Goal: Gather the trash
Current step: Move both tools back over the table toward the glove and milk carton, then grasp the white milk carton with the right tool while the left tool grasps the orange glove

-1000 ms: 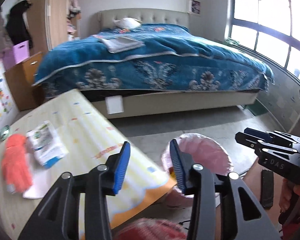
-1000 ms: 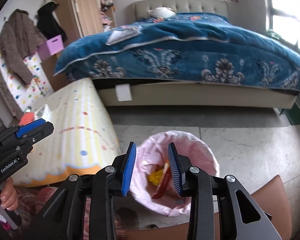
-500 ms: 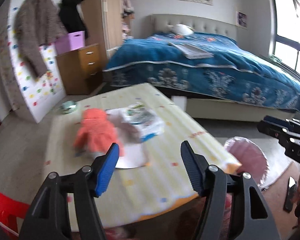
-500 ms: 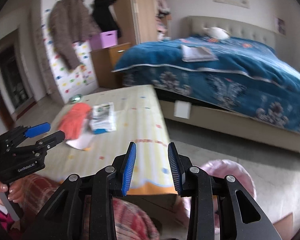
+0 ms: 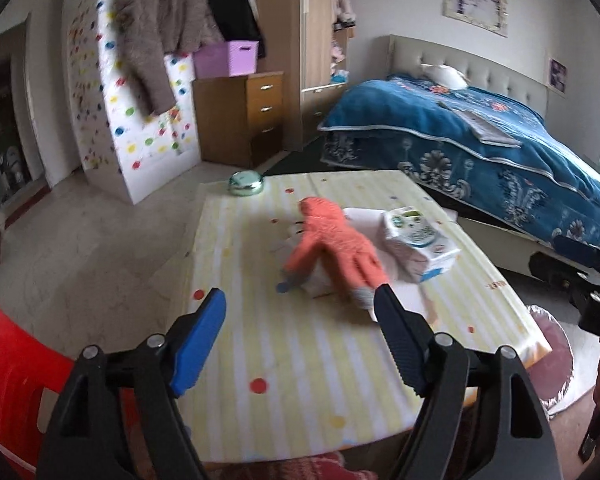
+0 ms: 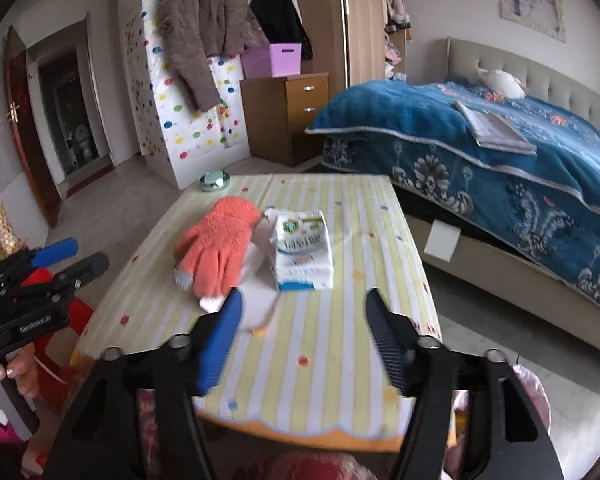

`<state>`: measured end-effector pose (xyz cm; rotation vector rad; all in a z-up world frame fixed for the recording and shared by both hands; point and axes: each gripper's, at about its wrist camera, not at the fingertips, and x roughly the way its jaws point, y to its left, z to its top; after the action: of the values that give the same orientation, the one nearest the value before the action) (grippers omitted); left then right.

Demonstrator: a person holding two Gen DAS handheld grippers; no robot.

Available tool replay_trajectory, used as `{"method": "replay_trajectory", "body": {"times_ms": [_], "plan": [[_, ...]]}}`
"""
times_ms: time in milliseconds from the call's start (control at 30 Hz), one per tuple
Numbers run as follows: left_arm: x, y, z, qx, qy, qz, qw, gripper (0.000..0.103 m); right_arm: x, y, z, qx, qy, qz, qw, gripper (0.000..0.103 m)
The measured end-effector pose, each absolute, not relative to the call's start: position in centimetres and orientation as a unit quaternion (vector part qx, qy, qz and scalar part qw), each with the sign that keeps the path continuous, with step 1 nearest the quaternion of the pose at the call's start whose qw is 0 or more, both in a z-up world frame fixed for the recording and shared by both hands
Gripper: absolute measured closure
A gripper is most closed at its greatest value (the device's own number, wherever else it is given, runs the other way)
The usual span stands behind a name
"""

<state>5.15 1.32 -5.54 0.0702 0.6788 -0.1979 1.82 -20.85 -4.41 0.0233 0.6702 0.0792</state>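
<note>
Attention swings off the pink-lined bin (image 5: 550, 364) and back to the striped table (image 5: 300, 344), both grippers empty, jaws opening wide. Remaining trash, white paper scraps (image 6: 260, 304) under the orange glove (image 6: 220, 248) beside the tissue pack (image 6: 304, 256), lies mid-table ahead of the left gripper (image 5: 300, 308) and right gripper (image 6: 302, 312); another pickup looks due.

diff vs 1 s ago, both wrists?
Both views swung from the pink-lined bin to the striped table. The left gripper and the right gripper are opening, nothing between the fingers. Orange glove and tissue pack lie unmoved.
</note>
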Motion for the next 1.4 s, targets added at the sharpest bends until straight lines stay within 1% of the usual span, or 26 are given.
{"method": "replay_trajectory", "body": {"times_ms": [33,67,167,333,800,900,967,1000,1133,1233,1300,1400], "plan": [[5.2,1.4,-5.7,0.033,0.333,-0.089,0.938,0.027,2.4,-20.5,-4.6,0.004,0.328,0.036,0.944,0.019],[5.3,1.9,-5.8,0.031,0.335,-0.079,0.939,0.024,3.0,-20.1,-4.8,-0.004,0.329,0.031,0.944,0.017],[6.4,2.7,-6.3,0.029,0.344,-0.061,0.936,0.010,4.6,-19.7,-5.4,-0.006,0.341,0.031,0.940,0.016],[7.9,2.9,-7.0,0.035,0.359,-0.042,0.932,0.010,8.1,-20.1,-7.3,-0.001,0.373,0.040,0.927,0.016],[10.7,1.3,-9.1,0.046,0.391,-0.046,0.918,0.010,14.1,-19.8,-12.5,-0.012,0.419,0.037,0.907,0.016],[10.6,0.9,-8.9,0.049,0.390,-0.050,0.918,0.010,14.9,-19.7,-13.2,-0.017,0.427,0.039,0.903,0.018],[10.3,0.6,-8.7,0.054,0.388,-0.053,0.919,0.010,14.9,-19.9,-13.2,-0.010,0.431,0.039,0.901,0.025],[10.2,0.3,-8.7,0.056,0.386,-0.055,0.919,0.010,14.6,-20.0,-13.0,-0.003,0.428,0.037,0.903,0.031],[9.8,-0.7,-8.4,0.062,0.384,-0.068,0.919,0.010,13.2,-20.6,-12.0,0.007,0.413,0.037,0.910,0.033],[9.8,-2.1,-8.3,0.068,0.385,-0.085,0.917,0.016,11.0,-22.1,-10.4,0.025,0.394,0.029,0.918,0.033],[10.1,-3.3,-8.4,0.072,0.391,-0.102,0.912,0.024,10.1,-22.6,-9.8,0.028,0.385,0.022,0.922,0.033],[10.9,-5.2,-8.5,0.081,0.395,-0.114,0.908,0.029,8.8,-23.5,-9.0,0.025,0.373,0.008,0.927,0.033]]}}
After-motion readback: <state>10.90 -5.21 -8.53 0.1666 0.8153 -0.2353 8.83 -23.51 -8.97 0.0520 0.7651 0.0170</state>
